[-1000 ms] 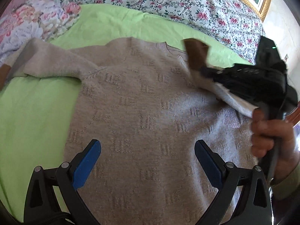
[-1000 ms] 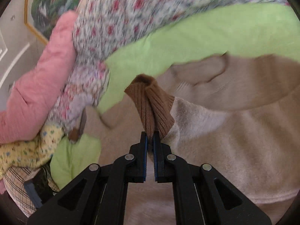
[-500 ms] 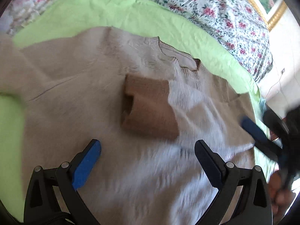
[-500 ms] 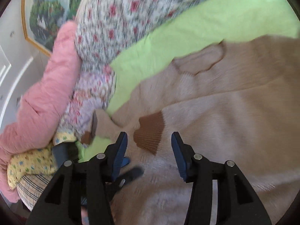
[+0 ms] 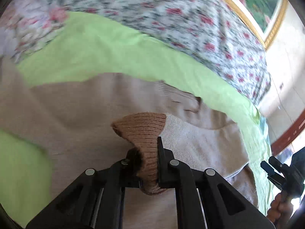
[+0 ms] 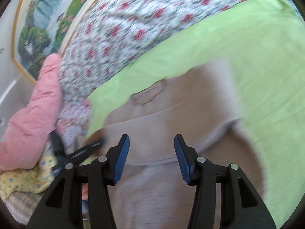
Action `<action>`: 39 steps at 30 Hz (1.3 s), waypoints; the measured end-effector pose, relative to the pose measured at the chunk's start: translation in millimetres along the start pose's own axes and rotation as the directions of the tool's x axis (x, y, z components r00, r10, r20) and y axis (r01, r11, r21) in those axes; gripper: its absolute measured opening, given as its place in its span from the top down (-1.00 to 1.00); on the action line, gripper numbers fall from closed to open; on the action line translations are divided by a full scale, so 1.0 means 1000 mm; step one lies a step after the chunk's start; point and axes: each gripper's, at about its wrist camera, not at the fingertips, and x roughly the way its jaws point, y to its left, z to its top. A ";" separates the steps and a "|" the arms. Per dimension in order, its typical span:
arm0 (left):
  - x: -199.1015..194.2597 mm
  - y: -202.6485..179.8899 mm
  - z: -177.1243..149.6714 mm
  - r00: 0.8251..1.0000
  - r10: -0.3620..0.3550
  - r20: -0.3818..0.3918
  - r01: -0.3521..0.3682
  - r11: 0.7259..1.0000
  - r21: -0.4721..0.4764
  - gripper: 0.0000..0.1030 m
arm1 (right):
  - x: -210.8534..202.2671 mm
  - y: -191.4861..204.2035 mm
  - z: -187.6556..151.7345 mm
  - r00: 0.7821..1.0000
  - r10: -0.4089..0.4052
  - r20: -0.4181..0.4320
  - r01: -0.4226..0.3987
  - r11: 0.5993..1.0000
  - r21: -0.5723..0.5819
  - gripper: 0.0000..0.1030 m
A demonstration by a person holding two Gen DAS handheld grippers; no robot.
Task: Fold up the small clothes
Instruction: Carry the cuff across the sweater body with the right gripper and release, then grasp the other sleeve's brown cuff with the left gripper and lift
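1. Right at the near edge of the left wrist view, the left gripper (image 5: 147, 152) is clenched on the brown ribbed cuff (image 5: 142, 126) of the sweater (image 5: 76, 110). The cuff is bunched up and sticks out past the fingertips, so it's a pinch on doubled fabric.
2. Over in the right wrist view, the right gripper (image 6: 151, 152) has its jaws spread wide with nothing between them, hovering over the sweater body (image 6: 171, 200). Hard to say if the blue pads (image 6: 122, 160) touch the knit; that view is pretty smeared.
3. The sweater itself lies spread on the lime green sheet (image 5: 114, 53), collar (image 5: 183, 97) pointing away from me, the cuffed sleeve drawn in across the chest.
4. Handling guess: soft, light, floppy knit. It'll drape and stretch rather than hold a crease, so I'd grab at the ribbed bits (cuff, hem, collar) or seams, where it's thicker and less likely to slip out.
5. Further back is the floral quilt (image 5: 171, 15), with a pink padded blanket (image 6: 32, 114) off to one side.
6. Farthest out, a gold-framed landscape painting (image 6: 43, 24) on the wall.
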 end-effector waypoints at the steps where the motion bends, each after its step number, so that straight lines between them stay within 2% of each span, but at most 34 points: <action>1: 0.000 0.006 -0.001 1.000 -0.003 -0.012 0.003 1.000 -0.008 0.83 | 0.000 -0.009 0.004 1.000 -0.025 0.007 0.025 1.000 0.012 0.03; 5: 0.000 0.008 -0.009 0.999 0.012 -0.033 -0.011 1.000 0.018 0.83 | 0.018 -0.038 0.022 0.990 -0.143 -0.012 0.143 0.989 0.043 0.03; 11: 0.001 0.002 -0.003 1.000 0.025 -0.008 -0.024 0.998 0.050 0.83 | 0.057 -0.053 0.051 0.957 -0.282 -0.067 0.281 0.960 -0.019 0.03; 13: -0.003 -0.001 0.003 1.000 0.024 0.012 -0.024 0.998 0.065 0.83 | 0.071 -0.056 0.055 0.946 -0.303 -0.111 0.300 0.953 -0.044 0.03; 14: -0.005 -0.001 0.007 1.000 0.017 0.024 -0.019 0.997 0.071 0.83 | 0.081 -0.057 0.057 0.943 -0.306 -0.133 0.298 0.952 -0.072 0.07; 15: -0.005 0.000 0.009 0.999 0.016 0.033 -0.018 0.997 0.072 0.83 | 0.086 -0.055 0.057 0.943 -0.304 -0.138 0.292 0.951 -0.102 0.75; 17: -0.004 0.005 0.011 0.999 0.023 0.038 -0.026 0.998 0.064 0.77 | 0.087 -0.054 0.056 0.938 -0.331 -0.105 0.316 0.938 -0.140 0.80; 20: 0.004 0.021 0.002 0.998 0.070 -0.001 -0.070 0.997 0.043 0.64 | 0.084 -0.060 0.053 0.942 -0.322 -0.098 0.312 0.944 -0.106 0.80; 22: 0.003 0.033 -0.004 0.997 0.069 -0.019 -0.069 0.998 0.013 0.63 | 0.081 -0.062 0.052 0.942 -0.321 -0.097 0.313 0.945 -0.091 0.74; 25: -0.009 0.044 -0.013 0.997 0.078 -0.013 -0.078 0.997 0.002 0.62 | 0.072 -0.062 0.050 0.949 -0.303 -0.091 0.299 0.953 -0.048 0.62; 28: -0.027 0.052 -0.019 0.996 0.091 -0.002 -0.091 0.996 -0.012 0.58 | 0.047 -0.050 0.045 0.960 -0.278 -0.036 0.277 0.960 -0.031 0.53; 30: -0.038 0.060 -0.023 0.995 0.096 0.000 -0.096 0.995 -0.042 0.38 | 0.035 -0.037 0.038 0.969 -0.248 -0.012 0.248 0.968 -0.037 0.32; 32: -0.052 0.072 -0.028 0.994 0.110 0.008 -0.109 0.990 -0.084 0.09 | 0.025 -0.025 0.029 0.977 -0.212 -0.011 0.211 0.976 -0.045 0.19; 35: -0.070 0.091 -0.034 0.990 0.137 0.016 -0.134 0.980 -0.144 -0.09 | 0.019 -0.004 0.009 0.985 -0.167 -0.042 0.164 0.984 -0.073 0.16; 39: -0.098 0.130 -0.037 0.979 0.203 0.038 -0.187 0.948 -0.256 -0.17 | 0.017 0.014 -0.018 0.986 -0.131 -0.103 0.121 0.988 -0.101 0.16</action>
